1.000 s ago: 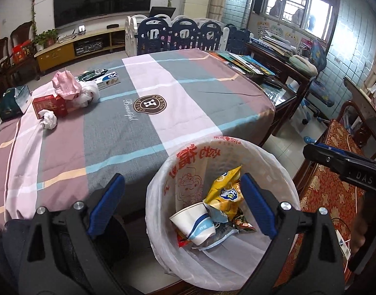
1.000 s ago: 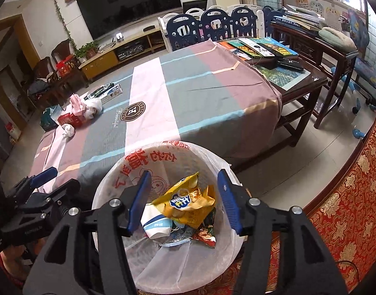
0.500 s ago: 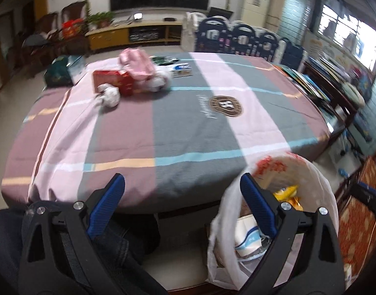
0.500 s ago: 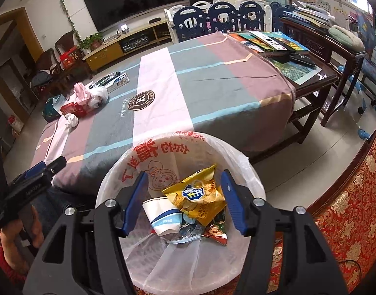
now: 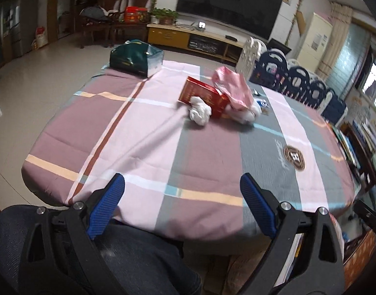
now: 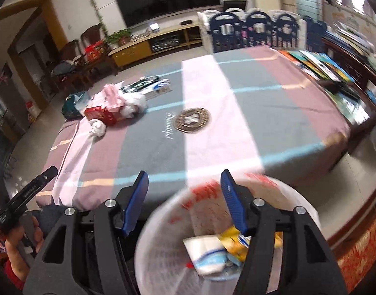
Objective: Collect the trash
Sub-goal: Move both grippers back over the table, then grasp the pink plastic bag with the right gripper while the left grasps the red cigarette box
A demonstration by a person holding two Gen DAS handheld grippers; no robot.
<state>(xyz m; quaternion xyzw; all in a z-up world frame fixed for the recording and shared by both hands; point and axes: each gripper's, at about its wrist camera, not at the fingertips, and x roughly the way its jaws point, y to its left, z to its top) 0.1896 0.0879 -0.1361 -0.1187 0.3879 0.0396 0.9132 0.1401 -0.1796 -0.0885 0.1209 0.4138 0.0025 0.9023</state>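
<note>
Trash sits at the far left of the cloth-covered desk (image 5: 143,132): crumpled white tissue (image 5: 199,113), red cardboard box (image 5: 204,96), pink plastic bag (image 5: 233,90). My left gripper (image 5: 182,207) gapes empty, aimed there; my right gripper (image 6: 185,200), also spread, hovers above the white-lined bin (image 6: 160,241) for drops.

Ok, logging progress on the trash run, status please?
Left gripper open, empty, facing crumpled white tissue by red box. Right gripper open, empty, over white-lined trash bin. Nothing between.
</note>
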